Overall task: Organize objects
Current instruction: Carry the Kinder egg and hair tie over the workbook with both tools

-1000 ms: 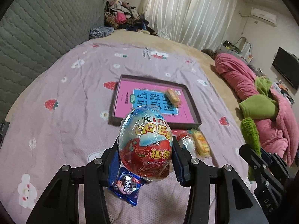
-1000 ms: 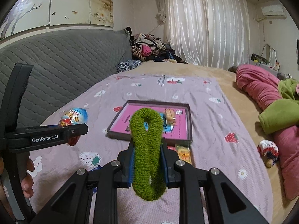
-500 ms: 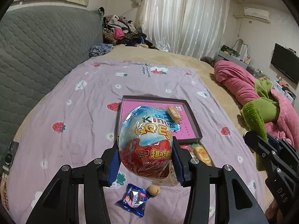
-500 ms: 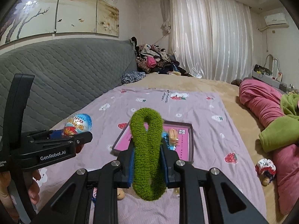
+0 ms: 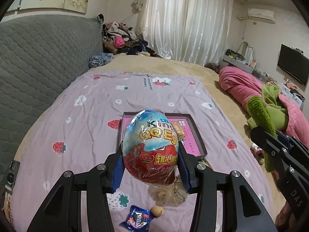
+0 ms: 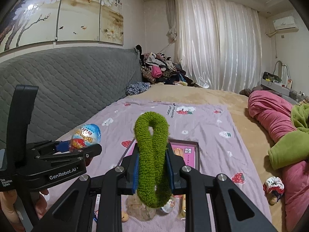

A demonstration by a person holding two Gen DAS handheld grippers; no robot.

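1. Fingers (image 5: 183, 166) of your left gripper (image 5: 150, 166) clamp the foil-wrapped chocolate egg (image 5: 150, 147), held upright above the strawberry-print sheet (image 5: 81, 127). Beyond it lies the pink tray (image 5: 193, 133); nearer, a blue candy packet (image 5: 136, 218) and a small nut (image 5: 157, 210) rest on the sheet.
2. Right wrist view: your right gripper (image 6: 152, 166) pinches the green fuzzy loop (image 6: 152, 154) upright between its pads. To its left, the left gripper (image 6: 77, 150) carries the egg (image 6: 87, 137). A frilly scrunchie (image 6: 274, 185) lies far right.
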